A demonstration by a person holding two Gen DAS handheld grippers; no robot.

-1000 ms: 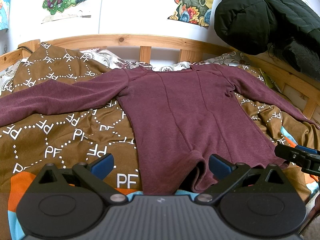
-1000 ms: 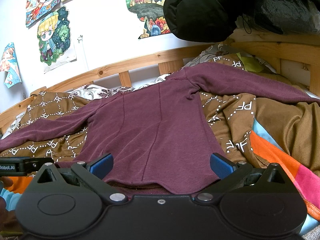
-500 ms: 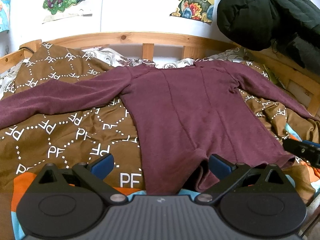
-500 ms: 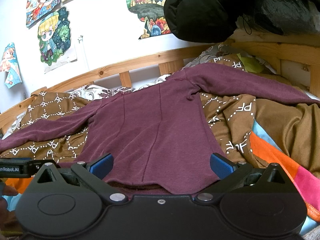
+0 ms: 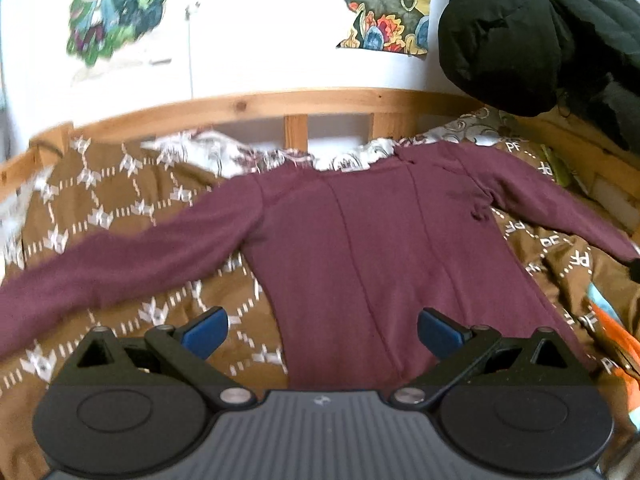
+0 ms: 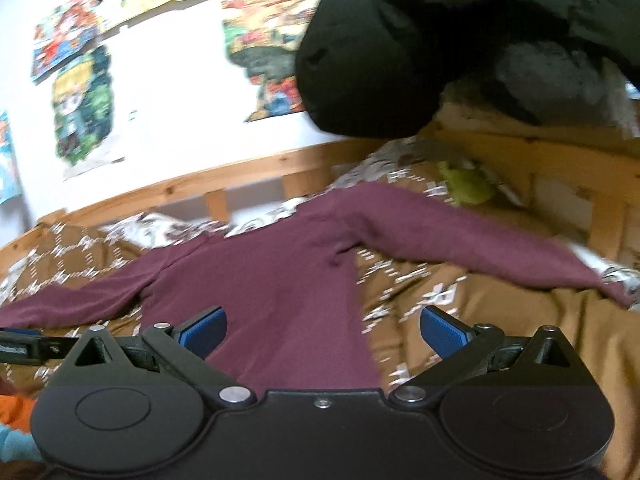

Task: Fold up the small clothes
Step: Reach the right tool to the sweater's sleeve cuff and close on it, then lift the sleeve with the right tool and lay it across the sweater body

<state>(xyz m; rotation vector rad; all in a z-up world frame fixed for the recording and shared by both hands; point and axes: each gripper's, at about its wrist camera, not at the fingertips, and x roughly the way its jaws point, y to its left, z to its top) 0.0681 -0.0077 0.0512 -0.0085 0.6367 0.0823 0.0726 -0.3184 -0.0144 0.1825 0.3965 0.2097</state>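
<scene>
I see the maroon top (image 5: 360, 264) flat mid-frame on the quilt (image 5: 132, 216), sleeves running frame-left to frame-right; left gripper (image 5: 322, 330) and right gripper (image 6: 322, 330) both spread, empty, probably above the hem, frames blurry

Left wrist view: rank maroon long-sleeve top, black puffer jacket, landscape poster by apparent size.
1. Maroon long-sleeve top, spread wide.
2. Black puffer jacket, cropped by the frame.
3. Landscape poster, farther off, also cropped; true size unsure.

Both my views are smearing with motion blur, worst on the wall posters (image 6: 82, 108) and the quilt pattern (image 5: 100, 216). The white wall (image 5: 248, 32) is glaring, nearly washing out. Fisheye distortion is bowing the wooden bed rail (image 5: 280, 104), and corners are darkening.
</scene>
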